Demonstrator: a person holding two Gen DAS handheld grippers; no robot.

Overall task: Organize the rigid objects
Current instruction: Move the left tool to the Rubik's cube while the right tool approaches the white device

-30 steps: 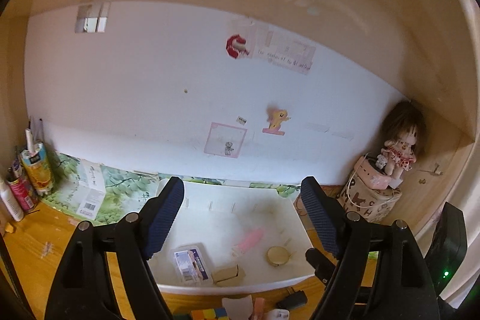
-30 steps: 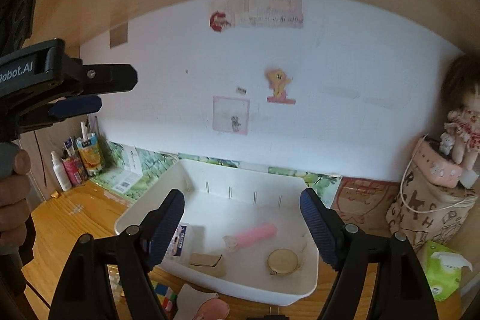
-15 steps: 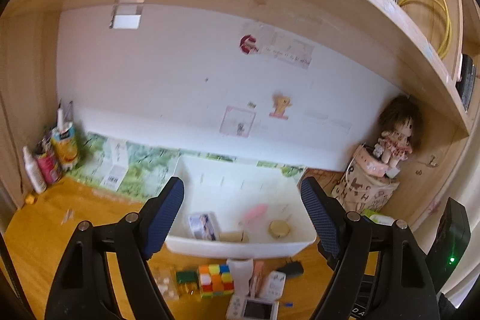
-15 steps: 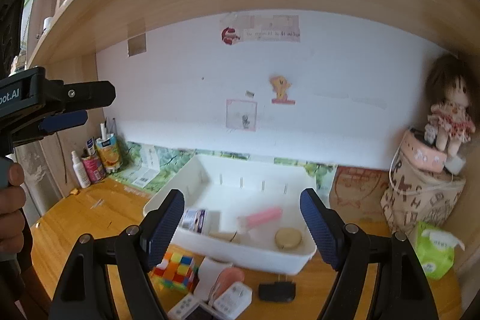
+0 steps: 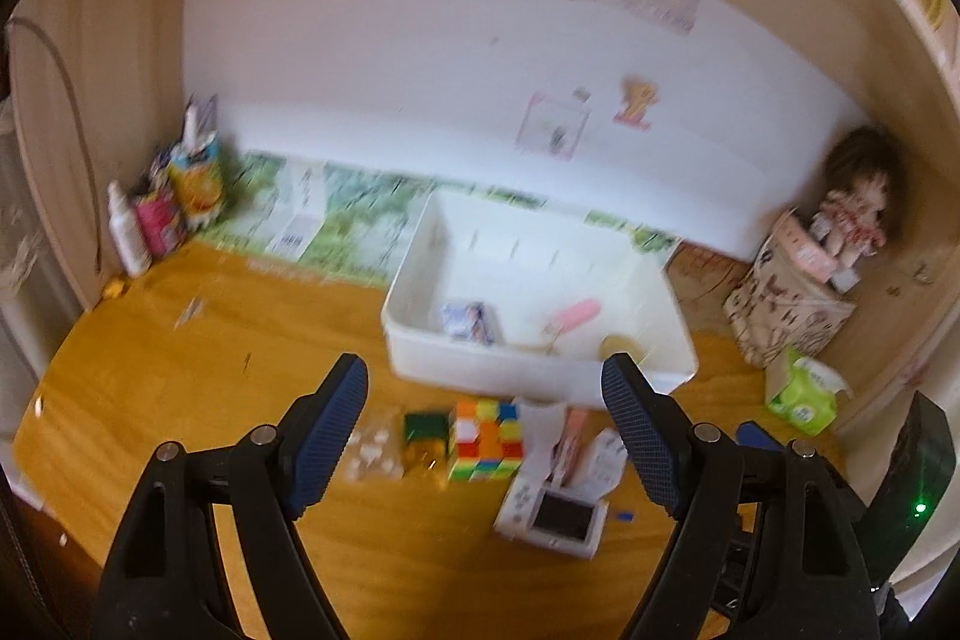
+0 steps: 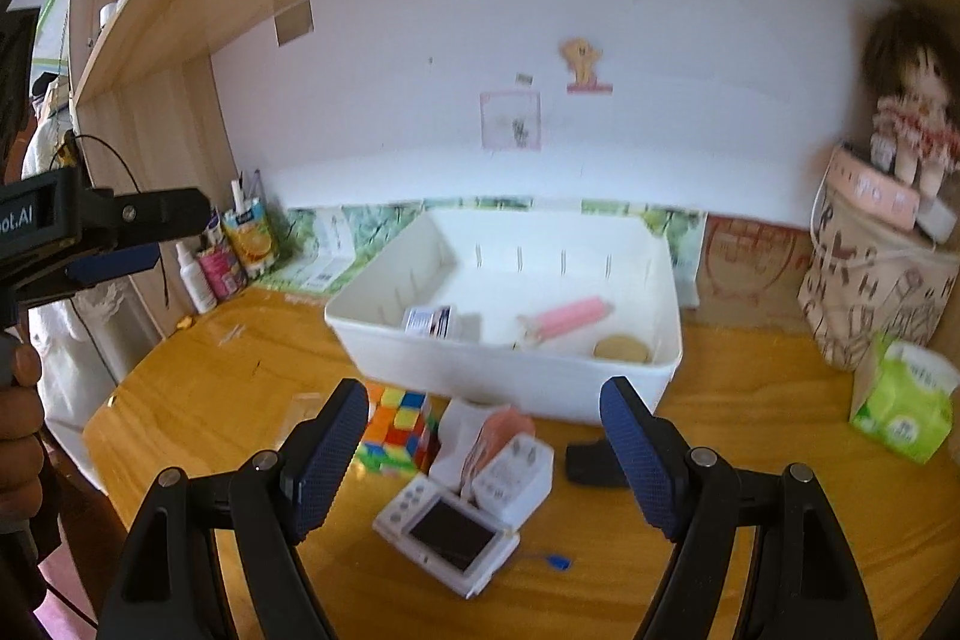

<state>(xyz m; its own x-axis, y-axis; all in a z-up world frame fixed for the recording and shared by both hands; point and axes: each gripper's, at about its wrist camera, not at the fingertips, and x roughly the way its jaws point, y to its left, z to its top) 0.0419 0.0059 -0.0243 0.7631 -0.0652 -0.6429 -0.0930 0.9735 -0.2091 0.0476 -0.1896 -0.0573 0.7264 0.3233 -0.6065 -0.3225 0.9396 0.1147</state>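
You are between picks: both tools are released and empty. Your left gripper [image 5: 483, 415] and right gripper [image 6: 483, 415] hang over the loose pile on the desk [image 6: 198, 376], just near of the white bin [image 6: 510, 382].

Inside the bin lie three things you can count: one small box [image 6: 429, 321] at the left, one pink tube [image 6: 567, 316] in the middle, one round tan disc [image 6: 621, 347] at the right.

Left on the desk, from left to right: one clear packet [image 5: 372, 451], one green block [image 5: 426, 430], one cube [image 5: 486, 439], one pink pouch [image 6: 495, 436], one white plug [image 6: 513, 472], one black piece [image 6: 591, 454]. One handheld console [image 6: 447, 526] sits nearest you, touching the plug.

The next move looks like a pick from this pile. The cube sits between the left jaws in that view, so drop straight onto it and close across two flat faces, keeping clear of the green block touching its left side.
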